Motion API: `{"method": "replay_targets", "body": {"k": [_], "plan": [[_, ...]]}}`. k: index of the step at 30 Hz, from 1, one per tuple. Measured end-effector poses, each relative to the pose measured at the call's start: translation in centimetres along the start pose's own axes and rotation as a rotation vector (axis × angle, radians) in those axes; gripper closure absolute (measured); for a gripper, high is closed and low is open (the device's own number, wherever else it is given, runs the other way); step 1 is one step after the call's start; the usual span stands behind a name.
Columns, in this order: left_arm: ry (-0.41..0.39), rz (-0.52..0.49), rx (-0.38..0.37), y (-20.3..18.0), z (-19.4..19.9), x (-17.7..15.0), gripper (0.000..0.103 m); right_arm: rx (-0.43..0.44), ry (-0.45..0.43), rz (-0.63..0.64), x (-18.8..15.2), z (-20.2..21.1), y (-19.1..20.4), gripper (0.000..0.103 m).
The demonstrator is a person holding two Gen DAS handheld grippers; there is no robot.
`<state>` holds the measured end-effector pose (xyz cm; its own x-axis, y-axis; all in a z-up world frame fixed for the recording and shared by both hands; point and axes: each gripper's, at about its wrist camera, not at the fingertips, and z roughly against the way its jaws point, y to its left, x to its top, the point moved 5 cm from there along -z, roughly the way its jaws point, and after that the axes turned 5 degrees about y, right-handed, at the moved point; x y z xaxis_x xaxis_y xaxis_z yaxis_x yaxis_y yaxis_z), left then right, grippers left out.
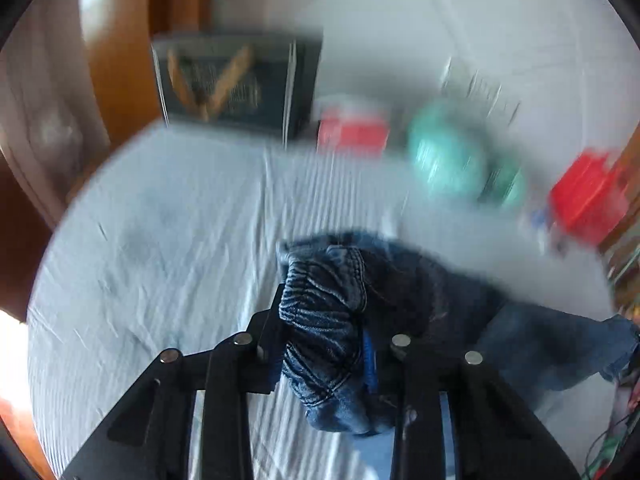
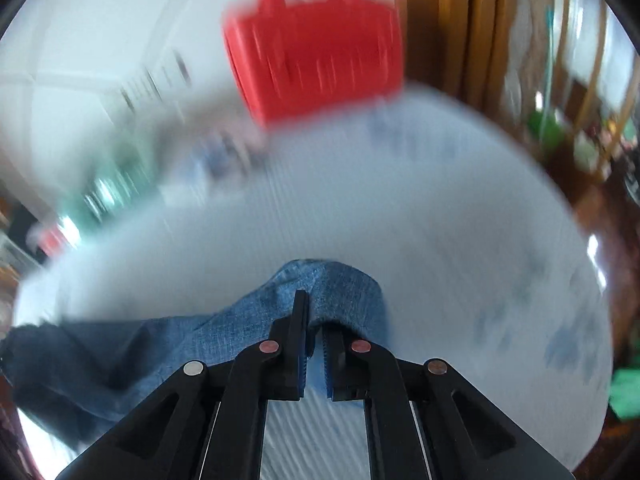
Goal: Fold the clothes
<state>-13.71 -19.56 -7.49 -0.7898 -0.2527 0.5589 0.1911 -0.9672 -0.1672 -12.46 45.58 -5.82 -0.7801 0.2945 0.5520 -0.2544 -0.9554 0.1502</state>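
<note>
A pair of blue denim jeans (image 1: 328, 320) hangs between my two grippers above a pale blue striped sheet (image 1: 168, 232). My left gripper (image 1: 324, 320) is shut on the bunched elastic waistband, which fills the gap between its fingers. The rest of the denim trails off to the right. In the right wrist view my right gripper (image 2: 316, 320) is shut on a lighter blue edge of the jeans (image 2: 340, 284), and the cloth (image 2: 120, 352) stretches away to the left. Both views are blurred by motion.
The bed's sheet (image 2: 400, 208) fills both views. Beyond its far edge on a white tiled floor are a red plastic basket (image 2: 316, 44), a second red box (image 1: 352, 130), a teal ball (image 1: 444, 156) and a dark framed picture (image 1: 236, 80). Wooden furniture (image 2: 460, 20) stands at the sides.
</note>
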Motion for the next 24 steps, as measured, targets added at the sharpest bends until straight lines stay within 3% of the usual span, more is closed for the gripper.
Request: {"method": "replay_targets", "body": {"k": [2, 3, 4, 5, 6, 7, 8, 9, 11, 13, 16, 17, 18, 20, 24], "plan": [[-0.071, -0.001, 0.017, -0.2, 2.0, 2.5, 0.073, 0.056, -0.089, 0.011, 3.4, 2.7, 0.4, 0.097], [-0.089, 0.003, 0.025, -0.2, 2.3, 3.6, 0.071, 0.075, -0.097, 0.019, 4.8, 2.9, 0.7, 0.089], [-0.097, 0.008, 0.034, -0.1, 2.2, 4.6, 0.062, 0.090, -0.091, 0.026, 6.0, 2.7, 1.2, 0.083], [-0.104, 0.013, 0.044, 0.0, 2.1, 5.7, 0.057, 0.095, -0.073, 0.028, 6.6, 2.1, 1.7, 0.071], [-0.092, 0.021, 0.039, 0.2, 1.8, 6.3, 0.043, 0.097, -0.050, 0.027, 7.0, 1.4, 2.2, 0.053], [-0.061, 0.032, 0.020, 0.3, 1.2, 6.7, 0.029, 0.091, -0.025, 0.031, 6.9, 0.6, 2.7, 0.044], [-0.039, 0.037, 0.007, 0.4, 0.8, 6.6, 0.024, 0.080, 0.002, 0.038, 6.4, -0.3, 3.3, 0.028], [-0.026, 0.035, 0.000, 0.4, 0.7, 6.2, 0.023, 0.078, 0.027, 0.049, 5.5, -1.0, 4.0, 0.020], [-0.001, 0.016, 0.024, 0.4, 0.2, 4.5, 0.023, 0.061, 0.076, 0.086, 2.8, -2.5, 5.0, 0.016], [0.042, -0.001, 0.058, 0.9, -0.3, 2.2, 0.023, 0.029, 0.143, 0.127, -0.5, -4.1, 5.6, 0.016], [0.099, 0.007, 0.080, 2.0, -0.9, -1.9, 0.023, 0.075, 0.252, 0.196, -5.8, -5.8, 7.3, 0.016], [0.111, 0.003, 0.088, 2.1, -0.9, -3.1, 0.023, 0.094, 0.282, 0.224, -7.5, -6.2, 8.1, 0.022], [0.123, 0.000, 0.095, 2.2, -0.9, -4.3, 0.023, 0.113, 0.306, 0.254, -9.0, -6.4, 9.0, 0.037], [0.146, -0.004, 0.107, 2.5, -1.0, -6.5, 0.023, 0.173, 0.362, 0.297, -11.9, -6.9, 11.0, 0.055], [0.168, 0.024, 0.103, 2.6, -0.7, -9.2, 0.023, 0.244, 0.426, 0.355, -16.2, -8.1, 15.1, 0.055]]}}
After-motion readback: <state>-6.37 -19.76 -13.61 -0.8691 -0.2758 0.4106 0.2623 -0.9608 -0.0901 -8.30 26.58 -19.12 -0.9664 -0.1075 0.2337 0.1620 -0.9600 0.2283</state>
